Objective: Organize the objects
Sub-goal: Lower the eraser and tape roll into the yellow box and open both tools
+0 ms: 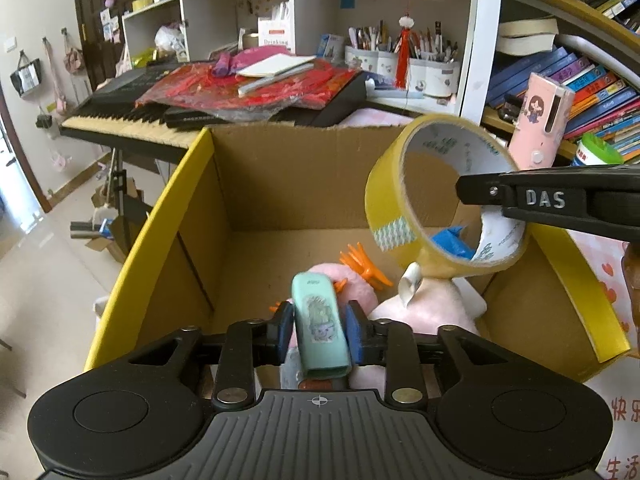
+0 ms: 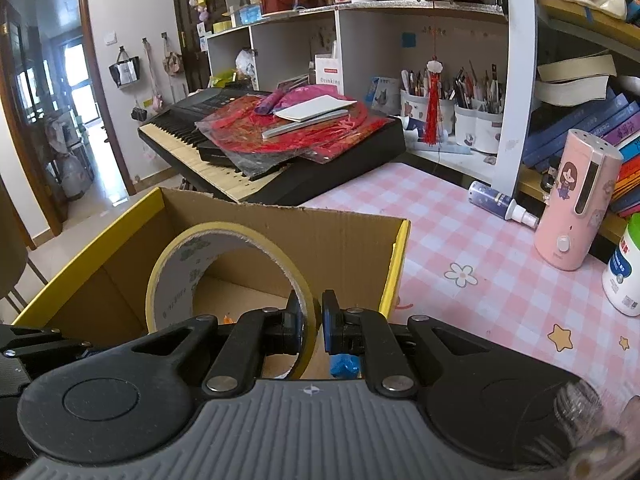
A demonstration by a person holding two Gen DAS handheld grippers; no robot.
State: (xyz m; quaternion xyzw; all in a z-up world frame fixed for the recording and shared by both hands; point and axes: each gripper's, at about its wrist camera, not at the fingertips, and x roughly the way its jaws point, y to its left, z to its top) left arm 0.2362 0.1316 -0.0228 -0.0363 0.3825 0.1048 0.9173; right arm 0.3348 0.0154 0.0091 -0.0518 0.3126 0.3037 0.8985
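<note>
Step in hand: loading loose items into the box [image 1: 280, 184], an open cardboard carton with yellow outer walls. In the right wrist view it stands at the left edge of the pink checked desk [image 2: 460, 232], in front of the keyboard [image 2: 248, 148].

Left gripper [image 1: 319, 330]: a mint case [image 1: 320, 328] stands upright between the blue pads. The jaws are narrow. Small gaps appear at both pads, so the grip reads as slack or just released. The case hangs over the near part of the box, above a pink plush [image 1: 432, 304] and an orange clip [image 1: 364, 264] on the box floor.

Right gripper [image 2: 312, 326]: the jaws are closed on the wall of 1 tape roll [image 2: 224, 248], 1 pad inside the ring and 1 outside. The roll hangs on edge above the right half of the box and touches neither wall. A blue item [image 1: 452, 240] lies beneath it.

Next move, as judged:
1. Left: open the jaws wider so the case drops clear onto the plush, then lift out.
2. Right: lower the roll inside the walls, then open the jaws.

Risk: the roll may land on edge and roll; set it low before release.
</note>
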